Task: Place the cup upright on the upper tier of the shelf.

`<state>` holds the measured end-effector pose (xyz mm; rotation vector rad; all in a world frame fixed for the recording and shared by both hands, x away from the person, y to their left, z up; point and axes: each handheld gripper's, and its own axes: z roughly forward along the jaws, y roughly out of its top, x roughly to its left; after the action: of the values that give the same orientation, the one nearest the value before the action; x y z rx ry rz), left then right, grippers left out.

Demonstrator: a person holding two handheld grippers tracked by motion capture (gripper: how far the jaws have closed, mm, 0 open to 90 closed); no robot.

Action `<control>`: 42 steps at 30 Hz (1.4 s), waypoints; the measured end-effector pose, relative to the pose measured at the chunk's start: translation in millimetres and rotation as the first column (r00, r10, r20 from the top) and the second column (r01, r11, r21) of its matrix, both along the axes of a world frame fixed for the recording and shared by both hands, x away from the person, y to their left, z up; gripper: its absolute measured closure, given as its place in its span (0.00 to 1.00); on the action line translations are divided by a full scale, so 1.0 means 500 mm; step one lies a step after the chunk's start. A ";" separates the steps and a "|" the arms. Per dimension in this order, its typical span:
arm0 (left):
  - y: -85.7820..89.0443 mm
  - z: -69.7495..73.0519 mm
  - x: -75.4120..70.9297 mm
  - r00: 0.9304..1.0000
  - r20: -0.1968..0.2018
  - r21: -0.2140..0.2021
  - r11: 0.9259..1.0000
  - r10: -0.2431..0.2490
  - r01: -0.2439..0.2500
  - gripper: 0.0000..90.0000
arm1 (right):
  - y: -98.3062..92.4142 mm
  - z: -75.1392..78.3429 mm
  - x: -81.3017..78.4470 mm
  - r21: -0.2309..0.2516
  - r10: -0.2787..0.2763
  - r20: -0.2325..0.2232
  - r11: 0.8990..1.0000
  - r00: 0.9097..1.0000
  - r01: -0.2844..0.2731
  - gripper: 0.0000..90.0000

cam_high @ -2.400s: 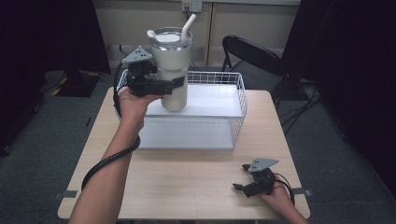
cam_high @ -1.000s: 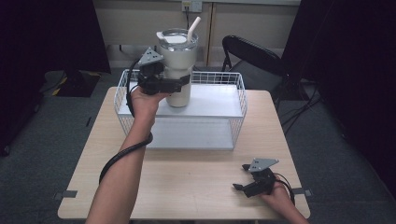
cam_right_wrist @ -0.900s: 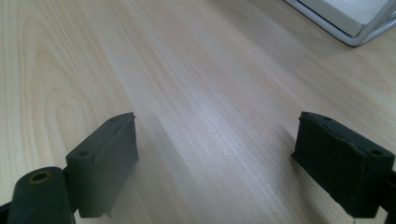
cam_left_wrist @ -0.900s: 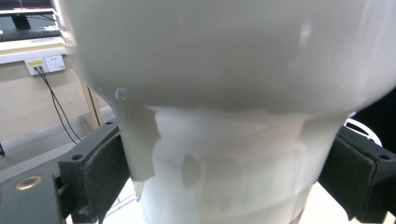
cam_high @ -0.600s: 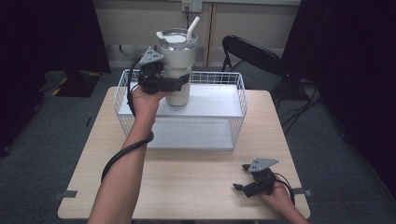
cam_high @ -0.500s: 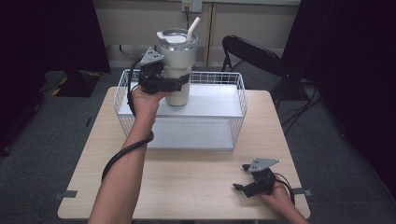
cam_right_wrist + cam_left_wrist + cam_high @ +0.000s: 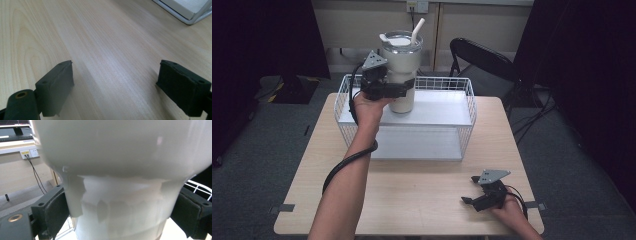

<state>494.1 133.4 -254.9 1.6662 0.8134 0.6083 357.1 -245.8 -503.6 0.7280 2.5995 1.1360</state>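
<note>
Tipping is the main worry: the cream tumbler, tall and top-heavy with a lid and a straw, is clamped around its narrower lower body by the left gripper, and in the left gripper view both black pads press its sides just under the wide upper barrel. It sits at about 11 o'clock on the table, over the raised white shelf inside the wire basket; whether its base rests on the shelf or hangs just above it I cannot tell. If the jaws let go before the base sits flat, I judge the tumbler could rock and fall against the wire rim, or spill through the straw hole if it holds liquid. A smooth wall gripped low could also slide or twist in the pads if the hand swings quickly.

Around it, the basket's wire walls rise on every side, so any move outward has to lift the base clear of the rim or it will catch. A dark folding chair stands beyond the table at 1 o'clock, well apart. The right gripper rests on the bare wooden table at 5 o'clock, jaws spread wide with nothing between them, well clear of the basket.
</note>
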 end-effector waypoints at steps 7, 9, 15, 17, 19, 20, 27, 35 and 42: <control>0.001 -0.007 0.001 1.000 0.006 0.002 1.000 0.011 -0.011 0.11 | 0.000 0.000 0.000 0.000 0.001 0.000 1.000 1.000 -0.001 0.14; 0.002 -0.009 0.001 1.000 0.003 0.006 1.000 0.008 -0.008 0.11 | 0.000 0.000 0.000 0.000 0.001 0.000 1.000 1.000 -0.001 0.14; 0.009 -0.016 0.003 1.000 -0.003 -0.005 1.000 0.010 -0.010 0.11 | 0.000 0.000 0.000 0.000 0.001 0.000 1.000 1.000 -0.001 0.14; 0.013 -0.016 0.003 1.000 -0.008 -0.010 1.000 0.006 -0.006 0.11 | 0.000 0.000 0.000 0.000 0.001 0.000 1.000 1.000 -0.001 0.14; 0.016 -0.017 0.003 1.000 -0.005 -0.009 1.000 0.000 0.000 0.11 | 0.000 0.000 0.000 0.000 0.001 0.000 1.000 1.000 -0.001 0.14; 0.017 -0.017 0.002 1.000 -0.005 -0.007 1.000 -0.004 0.004 0.11 | 0.000 0.000 0.000 0.000 0.001 0.000 1.000 1.000 -0.001 0.14; 0.021 -0.020 -0.002 1.000 0.000 -0.003 1.000 -0.015 0.015 0.11 | 0.000 0.000 0.000 -0.001 0.003 0.001 1.000 1.000 -0.003 0.14; 0.025 -0.022 -0.008 1.000 0.007 0.009 1.000 -0.026 0.026 0.11 | -0.001 0.000 0.000 -0.001 0.003 0.001 1.000 1.000 -0.003 0.14; 0.025 -0.025 -0.012 1.000 0.017 0.010 1.000 -0.025 0.025 0.11 | -0.001 0.000 -0.002 -0.001 0.002 -0.001 1.000 1.000 -0.002 0.14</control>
<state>488.3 146.1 -267.4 1.6756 0.7769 0.6097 356.2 -246.3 -503.7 0.7266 2.6015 1.1356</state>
